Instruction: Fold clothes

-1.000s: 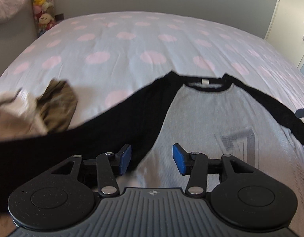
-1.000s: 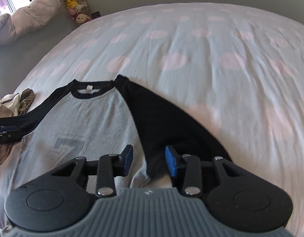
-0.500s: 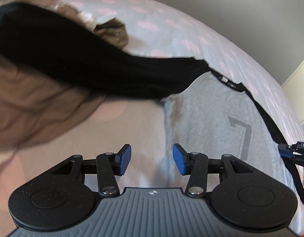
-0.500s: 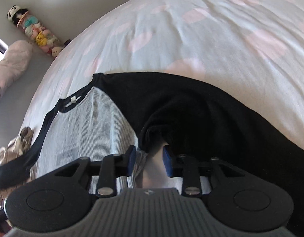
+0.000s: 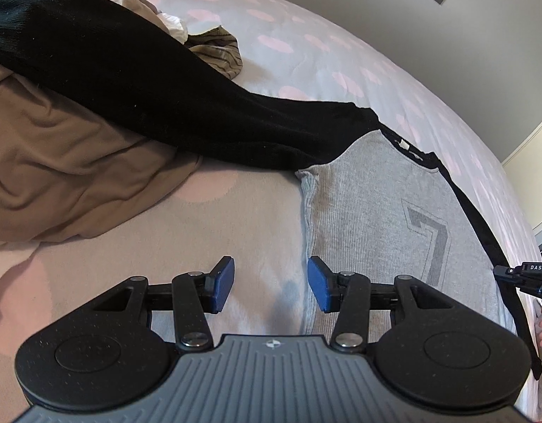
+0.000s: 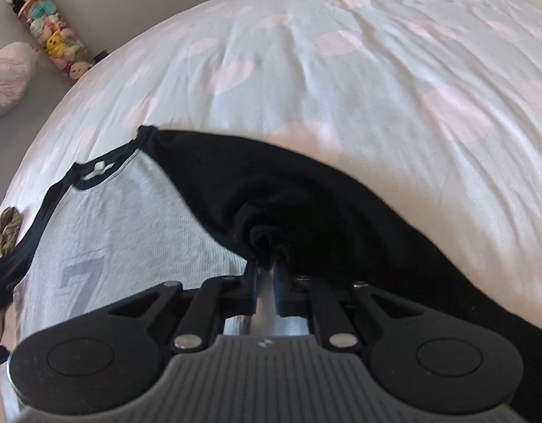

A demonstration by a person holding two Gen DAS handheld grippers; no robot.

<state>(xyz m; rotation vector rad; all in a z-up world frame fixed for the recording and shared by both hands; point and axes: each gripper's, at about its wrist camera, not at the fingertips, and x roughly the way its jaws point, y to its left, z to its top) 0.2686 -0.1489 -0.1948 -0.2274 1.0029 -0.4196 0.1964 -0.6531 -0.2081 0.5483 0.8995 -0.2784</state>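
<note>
A grey raglan shirt point(image 5: 369, 211) with black sleeves and a "7" print lies face up on the bed; it also shows in the right wrist view point(image 6: 105, 218). My left gripper point(image 5: 270, 283) is open and empty, low over the shirt's left side edge. One black sleeve point(image 5: 130, 77) runs up left over a tan garment. My right gripper point(image 6: 265, 275) is shut on a bunched fold of the other black sleeve point(image 6: 271, 218), near the armpit seam.
A tan garment point(image 5: 59, 162) is heaped at the left, with a striped olive garment point(image 5: 214, 49) behind it. The bedspread point(image 6: 341, 70) has pink dots. Plush toys point(image 6: 52, 35) and a pink pillow point(image 6: 6, 77) are at the far left.
My right gripper has closed on the black sleeve and bunched it. My left gripper has dropped low beside the shirt's left edge, still open.
</note>
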